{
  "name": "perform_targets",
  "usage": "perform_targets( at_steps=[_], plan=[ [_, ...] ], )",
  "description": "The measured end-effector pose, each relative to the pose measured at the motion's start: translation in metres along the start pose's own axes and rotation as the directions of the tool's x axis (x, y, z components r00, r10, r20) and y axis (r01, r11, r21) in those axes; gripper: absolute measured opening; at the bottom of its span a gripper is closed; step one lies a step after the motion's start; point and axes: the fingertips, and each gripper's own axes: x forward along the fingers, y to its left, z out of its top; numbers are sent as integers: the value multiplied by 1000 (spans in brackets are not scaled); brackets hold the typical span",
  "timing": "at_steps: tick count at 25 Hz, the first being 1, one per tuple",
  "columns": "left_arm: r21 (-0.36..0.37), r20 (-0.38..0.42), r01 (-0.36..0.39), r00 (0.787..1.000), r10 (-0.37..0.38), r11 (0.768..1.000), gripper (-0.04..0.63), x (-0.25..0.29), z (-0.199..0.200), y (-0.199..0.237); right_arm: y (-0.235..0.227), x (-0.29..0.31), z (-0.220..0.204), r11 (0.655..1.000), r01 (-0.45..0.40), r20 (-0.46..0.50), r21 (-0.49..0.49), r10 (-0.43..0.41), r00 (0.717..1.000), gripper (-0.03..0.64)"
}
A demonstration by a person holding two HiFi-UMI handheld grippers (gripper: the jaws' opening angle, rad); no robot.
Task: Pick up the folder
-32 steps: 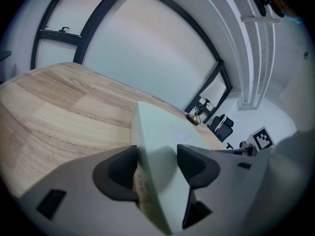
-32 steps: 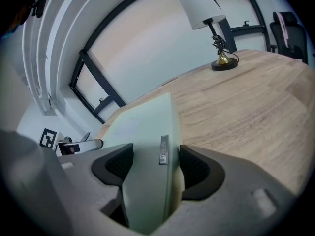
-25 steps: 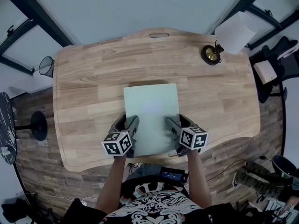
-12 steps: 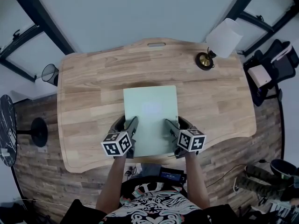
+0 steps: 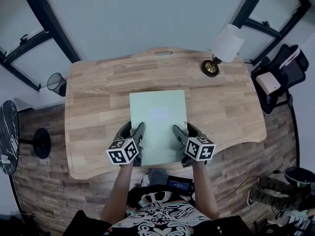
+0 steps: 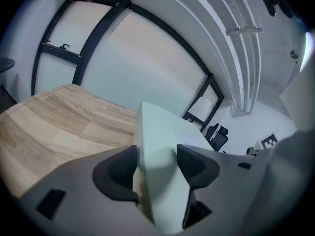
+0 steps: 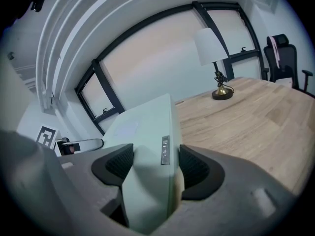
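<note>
A pale green folder (image 5: 157,124) is held flat above the wooden desk (image 5: 98,97), in the middle of the head view. My left gripper (image 5: 139,137) is shut on its near left edge, and the folder (image 6: 157,146) fills the gap between the jaws in the left gripper view. My right gripper (image 5: 176,136) is shut on the near right edge, where the folder (image 7: 147,151) with a small label on its spine sits between the jaws.
A table lamp (image 5: 221,48) with a white shade and brass base stands at the desk's far right corner, seen also as the lamp (image 7: 214,58) in the right gripper view. A black office chair (image 5: 280,68) is off the right side. A wire bin (image 5: 55,82) stands left of the desk.
The desk looks smaller and farther below than a second ago, while both grippers stay shut on the folder: the folder has risen a little with them.
</note>
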Motion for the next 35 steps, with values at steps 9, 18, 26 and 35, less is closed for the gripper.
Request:
perform_targets(
  at_steps=[9, 18, 26, 35],
  plan=[
    [40, 63, 3, 998, -6, 999, 242, -31, 17, -15, 22, -25, 6, 1000, -24, 68, 0, 24, 997, 282],
    [62, 107, 28, 994, -35, 998, 242, -51, 24, -38, 31, -56, 12, 1000, -19, 125, -15, 20, 992, 282],
    [65, 114, 38, 992, -45, 997, 241, -59, 21, -47, 32, -69, 10, 1000, -17, 138, -24, 20, 990, 282],
    [68, 115, 43, 992, -51, 997, 241, -61, 20, -54, 30, -76, 12, 999, -15, 145, -30, 19, 989, 281]
  ],
)
